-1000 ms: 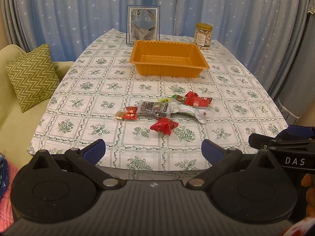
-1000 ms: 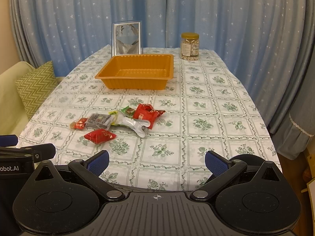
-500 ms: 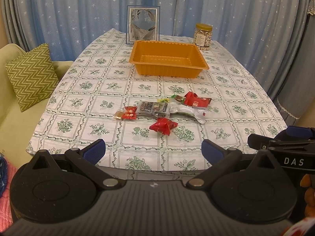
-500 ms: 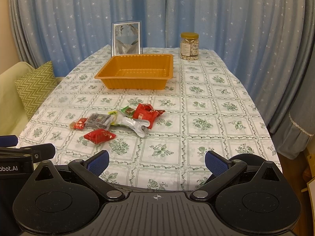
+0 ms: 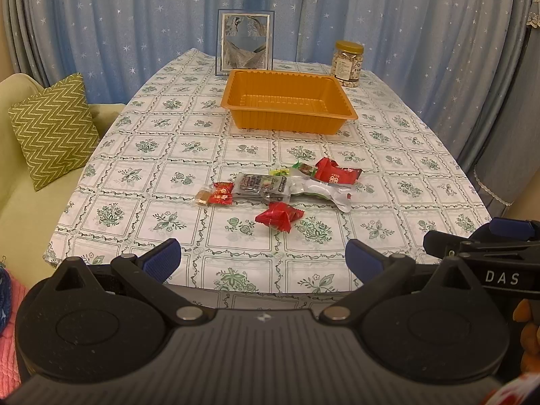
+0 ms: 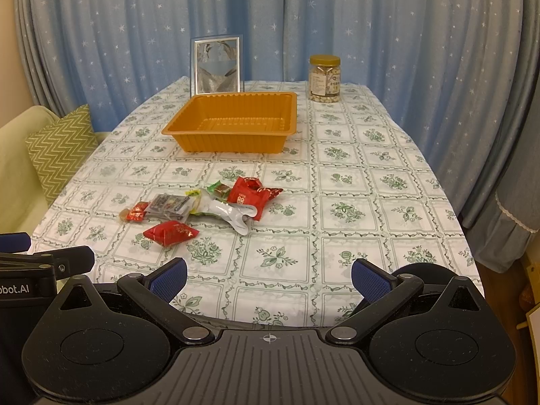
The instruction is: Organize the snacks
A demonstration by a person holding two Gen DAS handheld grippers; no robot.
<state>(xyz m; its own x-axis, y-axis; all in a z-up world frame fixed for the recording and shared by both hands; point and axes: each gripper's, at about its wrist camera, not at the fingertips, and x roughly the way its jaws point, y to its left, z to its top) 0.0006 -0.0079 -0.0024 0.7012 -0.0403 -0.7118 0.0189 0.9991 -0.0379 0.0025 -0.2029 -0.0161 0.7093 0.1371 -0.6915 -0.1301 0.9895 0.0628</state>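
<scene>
Left wrist view, "DAS" on right hand-held gripper [image 5: 479, 236], both hand-held grippers spread wide, empty, left hand-held gripper [image 5: 262, 258].

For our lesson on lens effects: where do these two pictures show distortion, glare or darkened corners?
Left wrist view: curtains bow outward, corners go black, glare on the silver snack wrapper. Right wrist view: the same bowing and dark corners, tablecloth edges curve.

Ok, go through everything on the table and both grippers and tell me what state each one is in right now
Left gripper: open, holding nothing.
Right gripper: open, holding nothing.
Orange tray: upright, empty.
Jar: upright, lid on.
Picture frame: standing upright behind the tray.
Snack packets: loose on the tablecloth, none in the tray.
Red packet: lying apart, nearest the grippers.
</scene>
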